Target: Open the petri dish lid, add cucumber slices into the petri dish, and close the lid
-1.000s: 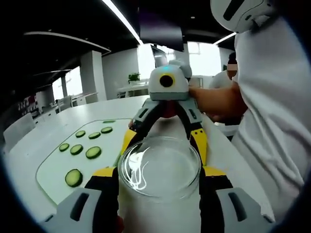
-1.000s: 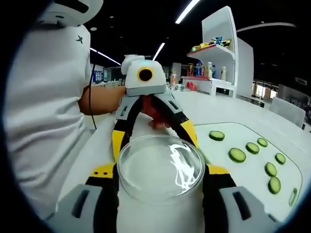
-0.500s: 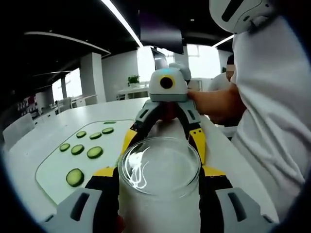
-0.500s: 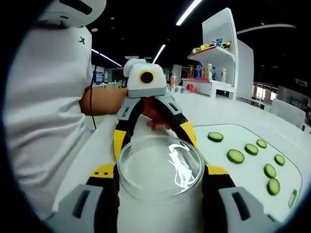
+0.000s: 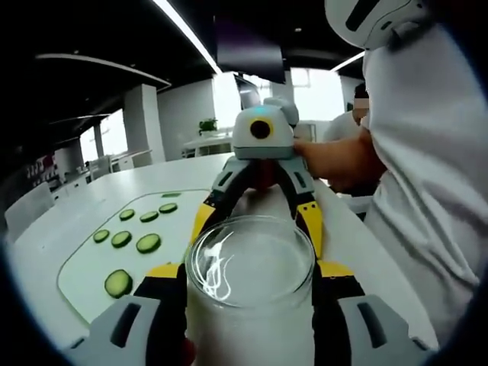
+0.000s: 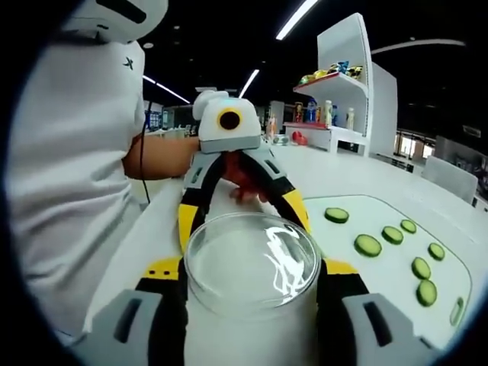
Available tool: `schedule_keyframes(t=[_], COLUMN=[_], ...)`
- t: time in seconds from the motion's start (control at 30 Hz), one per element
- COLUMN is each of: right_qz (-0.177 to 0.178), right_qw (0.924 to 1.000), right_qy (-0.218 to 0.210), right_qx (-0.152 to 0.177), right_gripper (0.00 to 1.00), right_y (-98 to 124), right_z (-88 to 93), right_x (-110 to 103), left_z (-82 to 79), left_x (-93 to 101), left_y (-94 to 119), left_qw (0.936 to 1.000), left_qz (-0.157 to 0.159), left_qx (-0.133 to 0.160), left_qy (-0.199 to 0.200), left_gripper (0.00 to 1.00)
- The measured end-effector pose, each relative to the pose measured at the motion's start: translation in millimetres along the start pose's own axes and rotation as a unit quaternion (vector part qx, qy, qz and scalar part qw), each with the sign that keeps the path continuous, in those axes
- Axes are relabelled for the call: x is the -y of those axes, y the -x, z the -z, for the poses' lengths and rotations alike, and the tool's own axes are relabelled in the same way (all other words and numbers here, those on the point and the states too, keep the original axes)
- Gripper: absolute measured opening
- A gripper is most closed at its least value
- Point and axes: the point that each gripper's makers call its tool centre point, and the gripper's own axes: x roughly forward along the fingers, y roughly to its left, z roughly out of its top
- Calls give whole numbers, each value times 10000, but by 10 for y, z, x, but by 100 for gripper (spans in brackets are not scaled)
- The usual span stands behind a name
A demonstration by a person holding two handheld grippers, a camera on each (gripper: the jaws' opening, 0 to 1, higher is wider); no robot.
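The clear glass petri dish sits between the two tools, gripped from opposite sides. In the left gripper view the left gripper has its yellow-and-black jaws pressed against the dish's rim on either side, grasping it, and the right gripper faces it from the far side with its own jaws reaching down to the same rim. In the right gripper view it is mirrored: the right gripper clamps the petri dish between its jaws, and the left gripper comes in from beyond, its yellow tips touching the glass. Whether the lid is on or off I cannot tell; the glass catches bright streaks from the ceiling lights.

The dish is held over a white worktop. Off to one side lies a pale green mat with the cucumber slices spread over it, apart from one another and well apart from the dish; in the right gripper view the same cucumber slices lie on the mat.

The person in a white top stands close behind the tools, a bare forearm running to the right gripper. Behind, a white shelf unit carries bottles and coloured items.
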Motion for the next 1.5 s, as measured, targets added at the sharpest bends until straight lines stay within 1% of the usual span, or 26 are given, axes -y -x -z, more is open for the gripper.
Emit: schedule_keyframes(t=[0.17, 0.43, 0.63, 0.8, 0.9, 1.0, 1.23, 1.5], right_qz=[16, 50, 26, 12, -21, -47, -191, -427], right_qw=[10000, 9998, 9998, 9996, 9996, 9995, 9989, 9980], right_qy=[39, 156, 204, 270, 266, 326, 435, 473], right_qx=[13, -66, -41, -43, -44, -10, 3, -43], right_gripper=[67, 67, 67, 67, 67, 67, 67, 67], right_y=[2, 32, 77, 59, 43, 8, -144, -314], right_z=[-12, -46, -166, -223, -287, -342, -431, -467], right_x=[-20, -31, -15, 1, -21, -29, -64, -145], left_z=[4, -47, -164, -206, -235, -255, -226, -174], left_x=[20, 34, 27, 6, 12, 12, 4, 40], left_y=[11, 12, 68, 126, 180, 243, 432, 618], left_qw=[10000, 9998, 9997, 9994, 9995, 9994, 9988, 9981], left_qz=[15, -43, -88, -136, -144, -199, -389, -541], left_qx=[-20, -28, 112, 128, 145, 135, 75, 3], left_qy=[-14, -194, -210, -283, -233, -262, -298, -301], left_gripper=[64, 64, 64, 64, 64, 64, 64, 64])
